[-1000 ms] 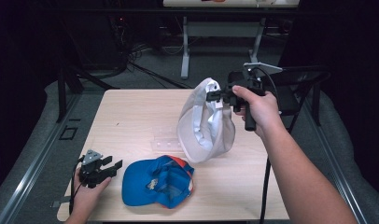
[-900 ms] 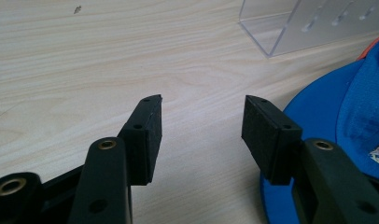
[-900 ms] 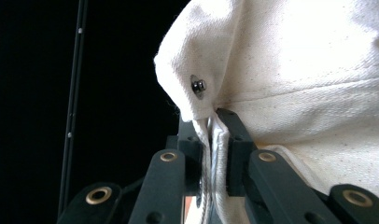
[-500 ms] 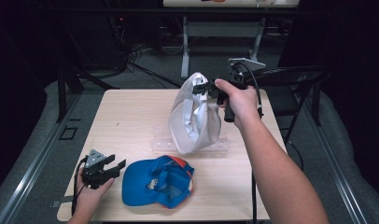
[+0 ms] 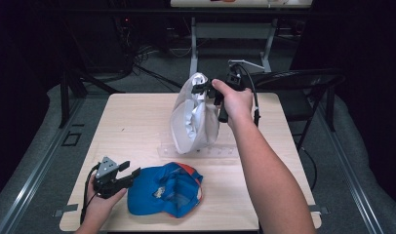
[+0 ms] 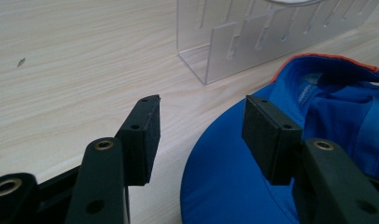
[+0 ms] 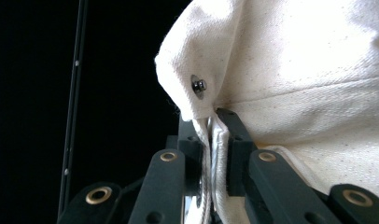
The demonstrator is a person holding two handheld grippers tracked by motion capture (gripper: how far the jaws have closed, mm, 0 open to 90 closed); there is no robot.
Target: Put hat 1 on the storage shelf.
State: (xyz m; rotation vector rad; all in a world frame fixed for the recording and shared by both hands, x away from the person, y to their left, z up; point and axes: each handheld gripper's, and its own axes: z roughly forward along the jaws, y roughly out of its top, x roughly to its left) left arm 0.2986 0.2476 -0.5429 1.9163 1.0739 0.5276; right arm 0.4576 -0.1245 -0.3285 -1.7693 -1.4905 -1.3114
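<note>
A white cap hangs over the middle of the table, and my right gripper is shut on its top edge. In the right gripper view the jaws pinch the cream fabric just below a small metal eyelet. The cap's lower end reaches a clear plastic rack. A blue cap with orange trim lies upside down near the front edge. My left gripper rests open at that cap's left side. In the left gripper view the right fingertip sits over the blue brim.
The clear slotted rack stands just beyond the blue cap. A folding chair sits off the table's right rear corner. Cables and a white stand leg lie on the floor behind the wooden table.
My right gripper has carried the white cap leftward and slightly forward, toward the middle of the table over the rack. The left gripper and blue cap have stayed put.
</note>
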